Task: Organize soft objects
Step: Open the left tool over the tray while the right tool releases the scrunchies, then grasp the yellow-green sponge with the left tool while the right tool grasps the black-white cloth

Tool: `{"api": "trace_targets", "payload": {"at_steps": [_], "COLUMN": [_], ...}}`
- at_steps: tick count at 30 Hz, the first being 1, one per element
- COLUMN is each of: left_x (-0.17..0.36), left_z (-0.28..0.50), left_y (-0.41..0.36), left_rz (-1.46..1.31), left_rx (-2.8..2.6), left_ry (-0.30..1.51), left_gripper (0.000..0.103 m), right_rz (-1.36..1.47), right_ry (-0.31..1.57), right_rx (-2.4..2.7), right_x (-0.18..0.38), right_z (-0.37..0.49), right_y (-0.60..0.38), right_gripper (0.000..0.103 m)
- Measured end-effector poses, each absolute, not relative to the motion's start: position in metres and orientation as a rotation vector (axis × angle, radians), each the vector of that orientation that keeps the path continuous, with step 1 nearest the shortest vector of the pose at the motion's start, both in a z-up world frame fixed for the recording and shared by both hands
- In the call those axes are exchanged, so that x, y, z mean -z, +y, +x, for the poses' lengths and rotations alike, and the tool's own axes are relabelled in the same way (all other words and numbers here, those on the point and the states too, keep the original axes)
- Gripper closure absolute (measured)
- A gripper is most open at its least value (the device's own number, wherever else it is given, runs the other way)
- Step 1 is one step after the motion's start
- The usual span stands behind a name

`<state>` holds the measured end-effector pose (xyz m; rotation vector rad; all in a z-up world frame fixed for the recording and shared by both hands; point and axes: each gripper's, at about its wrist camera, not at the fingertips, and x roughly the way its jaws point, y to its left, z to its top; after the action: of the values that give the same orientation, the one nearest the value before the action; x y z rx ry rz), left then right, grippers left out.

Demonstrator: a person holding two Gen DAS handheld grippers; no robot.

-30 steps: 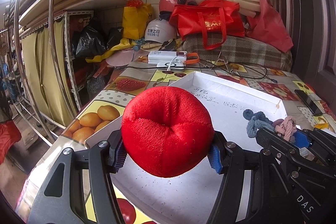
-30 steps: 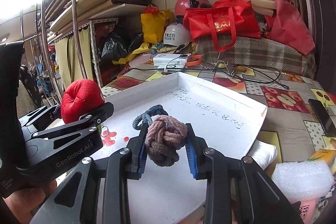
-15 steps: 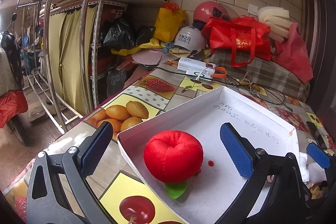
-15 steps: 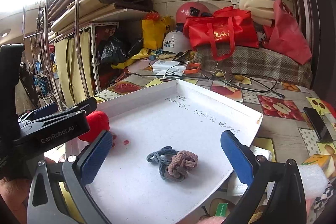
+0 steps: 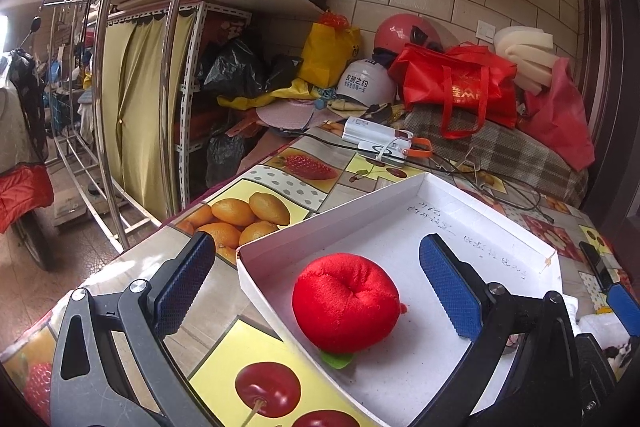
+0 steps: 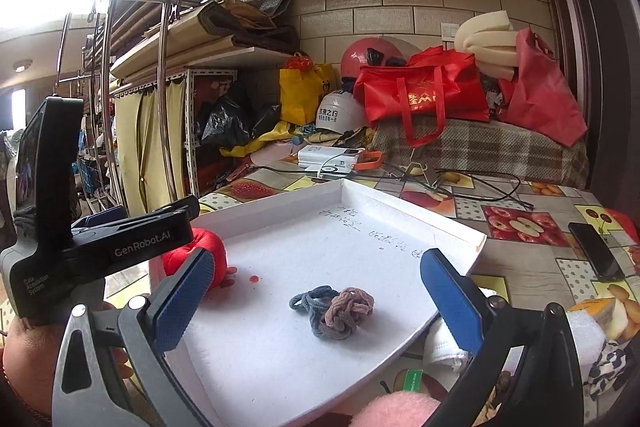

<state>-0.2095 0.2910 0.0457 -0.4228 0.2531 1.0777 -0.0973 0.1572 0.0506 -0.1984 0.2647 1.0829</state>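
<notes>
A red plush fruit (image 5: 346, 301) with a green leaf lies in the near left corner of the white tray (image 5: 500, 223). My left gripper (image 5: 318, 285) is open, its blue pads on either side of the plush and pulled back from it. In the right wrist view a knotted bundle of blue and pink hair ties (image 6: 334, 311) lies in the tray (image 6: 452, 227). My right gripper (image 6: 316, 297) is open and empty, just behind the bundle. The left gripper's body (image 6: 100, 247) stands at the left, partly hiding the red plush (image 6: 200, 253).
The tray sits on a fruit-print tablecloth (image 5: 256, 211). A black phone (image 6: 596, 253), a white foam block (image 6: 586, 337) and a pink soft thing (image 6: 396, 409) lie near the tray. Power banks (image 5: 378, 139), cables, red bags (image 5: 460, 89) and helmets crowd the back. A metal rack (image 5: 108, 99) stands left.
Both grippers let go of their loads, opened wide and pulled back. The red plush and the hair-tie bundle now lie in the tray.
</notes>
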Motion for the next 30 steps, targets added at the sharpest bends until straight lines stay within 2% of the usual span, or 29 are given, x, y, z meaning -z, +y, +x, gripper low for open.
{"api": "trace_targets", "payload": {"at_steps": [7,14,22,30], "left_x": [-0.048,-0.051,-0.053,-0.044], "left_z": [-0.214,-0.186,-0.134,-0.093], "left_y": [0.266,0.213,0.131,0.099], "left_rz": [-0.396,-0.295,-0.181,-0.165], "left_rx": [-1.018,-0.821,-0.325,-0.126], "left_ry": [0.237,0.277,0.398,0.540], "left_gripper": [0.000,0.000,0.000,0.000], "right_rz": [-0.237,-0.173,-0.210,-0.224], "right_ry": [0.252,0.326,0.493,0.695], "right_rx": [-1.084,-0.967,-0.904,-1.086], "right_x": [-0.050,-0.050,-0.042,-0.022], "right_z": [-0.102,-0.060,0.003,0.037], "right_y": [0.118,0.047,-0.030,-0.028], "right_gripper": [0.000,0.000,0.000,0.000]}}
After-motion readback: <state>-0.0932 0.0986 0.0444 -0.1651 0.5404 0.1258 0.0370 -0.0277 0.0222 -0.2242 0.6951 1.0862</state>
